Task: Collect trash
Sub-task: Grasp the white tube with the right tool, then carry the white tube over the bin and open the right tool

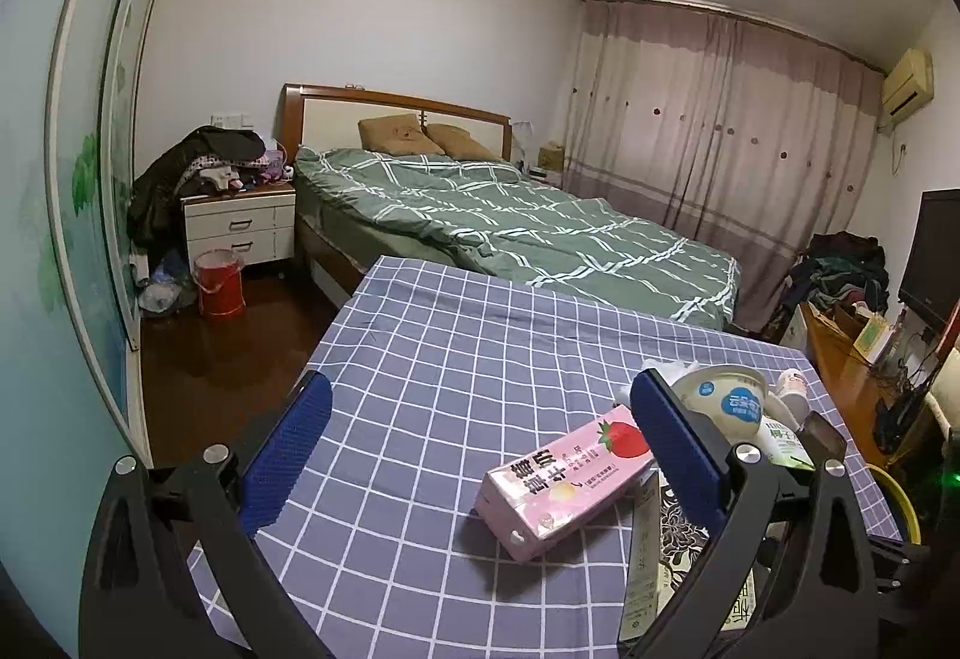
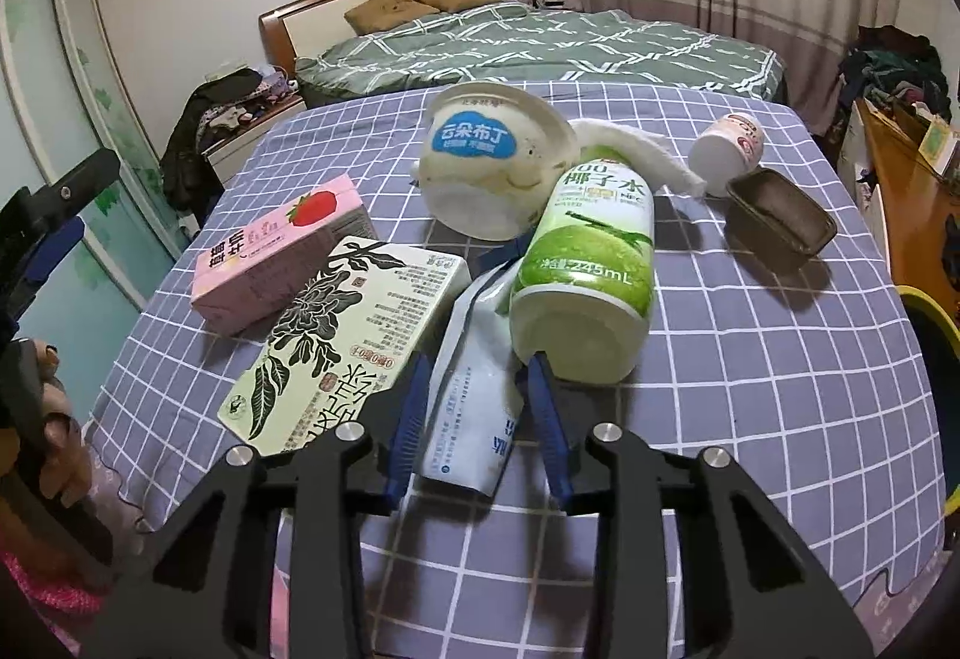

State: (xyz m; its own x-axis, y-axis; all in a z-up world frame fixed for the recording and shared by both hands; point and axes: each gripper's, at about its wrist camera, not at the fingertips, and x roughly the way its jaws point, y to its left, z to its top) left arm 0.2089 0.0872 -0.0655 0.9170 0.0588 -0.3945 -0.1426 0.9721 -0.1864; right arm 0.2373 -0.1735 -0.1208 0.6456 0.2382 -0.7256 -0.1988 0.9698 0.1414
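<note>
A lived-in home bedroom is showing here. A bed (image 1: 510,227) with a green checked duvet and two brown pillows (image 1: 420,134) is filling the middle, its wooden headboard (image 1: 384,110) standing against the far wall. At 9 o'clock a white nightstand (image 1: 240,227) is carrying heaped clothes, with a red bucket (image 1: 219,284) sitting on the floor beside it. Long curtains (image 1: 720,119) are hanging at 2 o'clock under an air conditioner (image 1: 907,83). A table (image 1: 456,359) under a checked cloth is standing nearest.
</note>
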